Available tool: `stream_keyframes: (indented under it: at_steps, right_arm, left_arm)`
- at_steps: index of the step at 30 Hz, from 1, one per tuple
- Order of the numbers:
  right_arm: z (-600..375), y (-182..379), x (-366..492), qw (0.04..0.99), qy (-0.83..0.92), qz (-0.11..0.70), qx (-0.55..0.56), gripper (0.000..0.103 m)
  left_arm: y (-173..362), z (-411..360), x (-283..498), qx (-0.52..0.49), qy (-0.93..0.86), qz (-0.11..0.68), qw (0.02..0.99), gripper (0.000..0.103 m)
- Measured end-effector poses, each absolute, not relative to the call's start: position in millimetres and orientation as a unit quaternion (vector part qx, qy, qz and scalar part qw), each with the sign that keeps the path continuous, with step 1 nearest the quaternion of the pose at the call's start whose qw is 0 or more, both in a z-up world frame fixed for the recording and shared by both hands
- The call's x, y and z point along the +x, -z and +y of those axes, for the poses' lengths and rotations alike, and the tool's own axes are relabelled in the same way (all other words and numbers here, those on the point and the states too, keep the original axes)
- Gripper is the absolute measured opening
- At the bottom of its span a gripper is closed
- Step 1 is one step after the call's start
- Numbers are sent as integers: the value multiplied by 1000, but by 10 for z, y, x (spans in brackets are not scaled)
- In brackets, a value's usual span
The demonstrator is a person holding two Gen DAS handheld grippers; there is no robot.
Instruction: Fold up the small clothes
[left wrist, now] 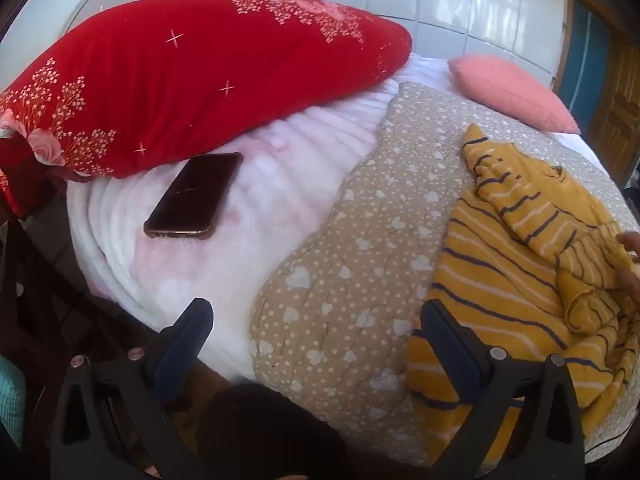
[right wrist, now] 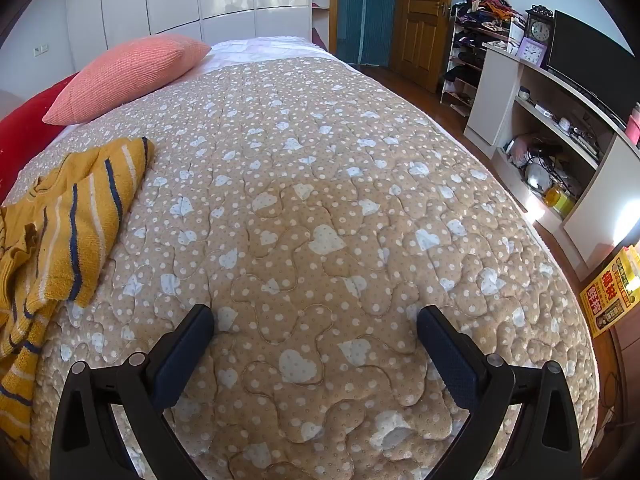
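A small mustard-yellow sweater [left wrist: 520, 264] with navy and white stripes lies crumpled on the beige heart-print quilt [left wrist: 352, 264]. In the left wrist view it is at the right, just past my open, empty left gripper [left wrist: 316, 320], whose right finger [left wrist: 448, 340] is over its hem. In the right wrist view the sweater [right wrist: 60, 232] lies at the far left. My right gripper [right wrist: 316, 324] is open and empty above bare quilt [right wrist: 320, 200], well right of the sweater.
A black phone [left wrist: 196, 196] lies on a pink fleece blanket [left wrist: 280, 184]. A red pillow [left wrist: 180, 80] and a coral pillow [right wrist: 124, 76] sit at the head. White shelves [right wrist: 560, 128] and a yellow box [right wrist: 612, 292] stand beside the bed on the right.
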State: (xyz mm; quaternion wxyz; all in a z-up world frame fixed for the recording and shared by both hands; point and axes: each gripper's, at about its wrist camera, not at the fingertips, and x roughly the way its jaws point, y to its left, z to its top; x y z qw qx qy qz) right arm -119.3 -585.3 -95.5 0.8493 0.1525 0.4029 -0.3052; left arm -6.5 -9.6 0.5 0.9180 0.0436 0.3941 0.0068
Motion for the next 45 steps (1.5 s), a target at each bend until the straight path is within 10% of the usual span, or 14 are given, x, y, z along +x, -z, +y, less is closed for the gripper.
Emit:
stream_keyframes:
  at_steps: [45]
  right_arm:
    - [-5852,954,-1194,849,305,403,152,103]
  left_arm:
    - [-188,368,-252,-48,4,399,916,103]
